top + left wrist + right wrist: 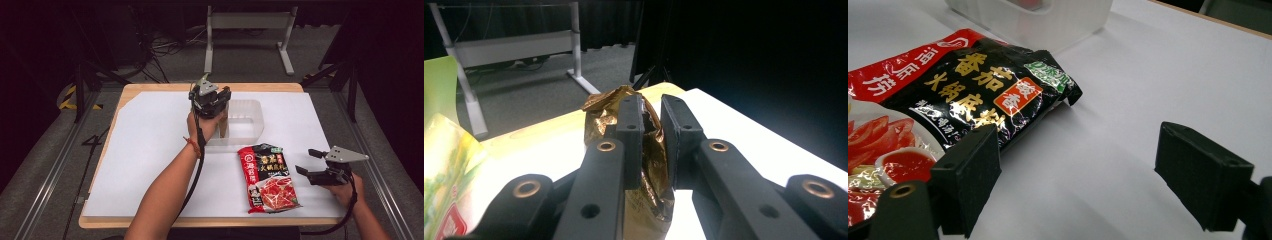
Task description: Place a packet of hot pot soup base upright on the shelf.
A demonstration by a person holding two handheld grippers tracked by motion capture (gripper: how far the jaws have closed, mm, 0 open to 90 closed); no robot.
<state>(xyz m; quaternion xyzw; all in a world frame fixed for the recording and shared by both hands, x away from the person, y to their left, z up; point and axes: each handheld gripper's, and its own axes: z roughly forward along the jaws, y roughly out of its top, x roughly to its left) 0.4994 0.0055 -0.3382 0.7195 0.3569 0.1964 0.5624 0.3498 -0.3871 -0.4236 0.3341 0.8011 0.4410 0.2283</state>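
Two grippers are working here: the left gripper (651, 107), at centre frame over the clear plastic bin (250, 120), is clamping a gold foil packet (649, 165), while the right gripper (306, 161), lower right, is sitting with jaws apart beside the red-and-black sauce packet (267, 177).

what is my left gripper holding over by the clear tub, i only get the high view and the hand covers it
Observer: The left gripper view shows a crinkled gold foil packet standing between the left gripper's jaws, both pads close against it.
Operator: ok and is the right one on the red sachet yet
Observer: No. In the right gripper view the right gripper is open, with bare white sheet between its jaws; the red and black sauce packet lies off to one side.
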